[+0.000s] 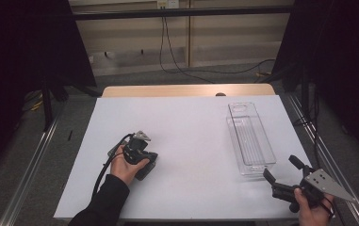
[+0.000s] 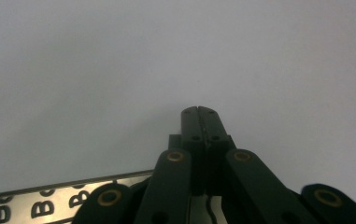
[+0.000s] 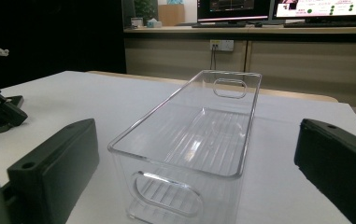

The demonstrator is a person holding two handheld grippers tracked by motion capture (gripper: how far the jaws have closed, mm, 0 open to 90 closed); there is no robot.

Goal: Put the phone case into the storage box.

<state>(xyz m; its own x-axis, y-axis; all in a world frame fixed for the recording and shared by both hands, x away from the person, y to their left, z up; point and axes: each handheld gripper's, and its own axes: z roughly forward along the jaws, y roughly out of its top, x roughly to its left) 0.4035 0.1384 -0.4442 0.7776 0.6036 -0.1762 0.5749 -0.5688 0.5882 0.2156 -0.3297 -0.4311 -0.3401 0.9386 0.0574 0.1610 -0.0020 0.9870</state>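
Note:
A clear plastic bin (image 1: 250, 139) stands lengthwise on the right side of the white table, and the right gripper view looks into its empty inside (image 3: 203, 135). My right gripper (image 1: 281, 172) rests at the table's near right corner, just short of the bin's near end. Its jaws stand wide open with nothing between them (image 3: 194, 163). My left gripper (image 1: 146, 165) lies on the table's left half, held by a hand. There its jaws press together, shut on nothing (image 2: 199, 112), pointing over bare white surface.
The white table top (image 1: 186, 132) has a wooden strip along its far edge. Metal rails run along both sides of the table. Cables hang from a wall socket behind. Dark curtains stand at left and right.

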